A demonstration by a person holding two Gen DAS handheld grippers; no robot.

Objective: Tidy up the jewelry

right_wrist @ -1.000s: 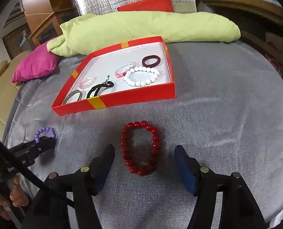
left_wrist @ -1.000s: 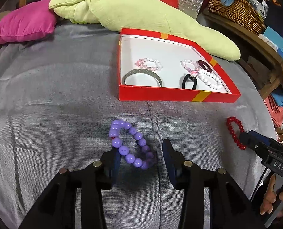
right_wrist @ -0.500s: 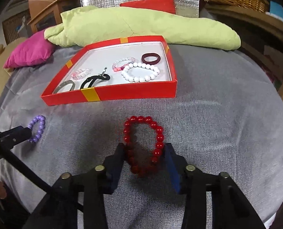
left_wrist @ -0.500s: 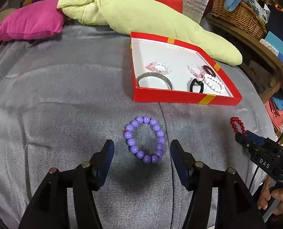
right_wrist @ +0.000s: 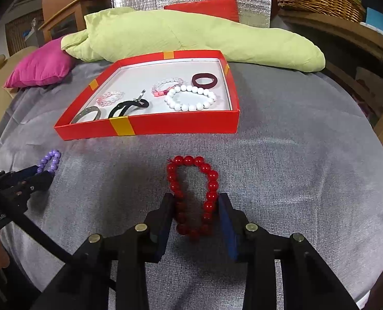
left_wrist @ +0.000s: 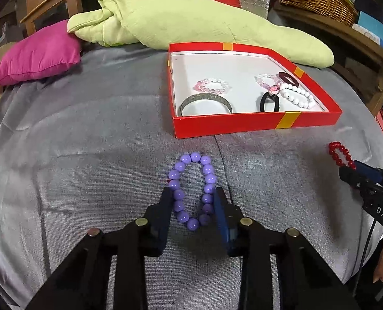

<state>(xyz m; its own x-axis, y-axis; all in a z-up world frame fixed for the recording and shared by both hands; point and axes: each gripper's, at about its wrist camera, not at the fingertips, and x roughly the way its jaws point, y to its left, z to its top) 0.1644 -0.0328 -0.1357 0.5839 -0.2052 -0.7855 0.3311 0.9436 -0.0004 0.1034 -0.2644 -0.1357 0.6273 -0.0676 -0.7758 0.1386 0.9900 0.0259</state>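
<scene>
Squeezing now: left gripper (left_wrist: 192,201) has just closed on the purple beads (left_wrist: 192,191), right gripper (right_wrist: 195,205) on the red beads (right_wrist: 194,196). Light, slippery, stretchy; pinch across both strands.

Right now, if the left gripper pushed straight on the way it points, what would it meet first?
Probably the grey cover just past the purple bracelet that the left gripper pinches; the red box lies further on. Depth is unclear.

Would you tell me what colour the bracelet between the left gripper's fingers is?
Purple bracelet, seen best in the left wrist view.
</scene>
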